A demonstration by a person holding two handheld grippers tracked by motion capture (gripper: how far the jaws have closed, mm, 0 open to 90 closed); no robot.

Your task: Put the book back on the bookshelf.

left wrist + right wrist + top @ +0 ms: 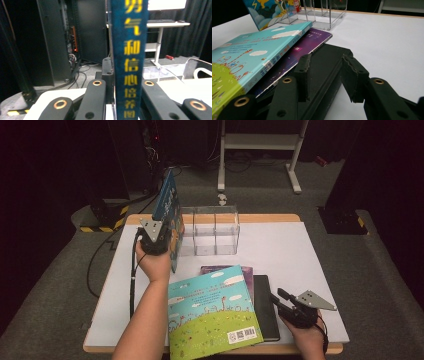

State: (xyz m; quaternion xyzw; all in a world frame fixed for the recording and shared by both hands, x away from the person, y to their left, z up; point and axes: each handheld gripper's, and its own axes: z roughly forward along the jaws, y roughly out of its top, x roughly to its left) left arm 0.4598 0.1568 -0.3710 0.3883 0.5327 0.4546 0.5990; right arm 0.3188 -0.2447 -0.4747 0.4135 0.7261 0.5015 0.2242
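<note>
Left gripper [159, 241] fingers clamped on upright blue book [167, 202], upper left, beside clear rack [215, 231]; not yet slotted. Right gripper [284, 306] fingers part-open, empty, over black book [267, 307]; three books remaining.

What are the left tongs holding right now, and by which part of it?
The left tongs grip the upright blue book by its spine edge, jaws pressed on either cover, beside the clear rack.

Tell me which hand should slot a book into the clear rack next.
Left. The left gripper already clamps the blue book upright beside the clear rack; the right gripper rests open by the stacked books.
</note>
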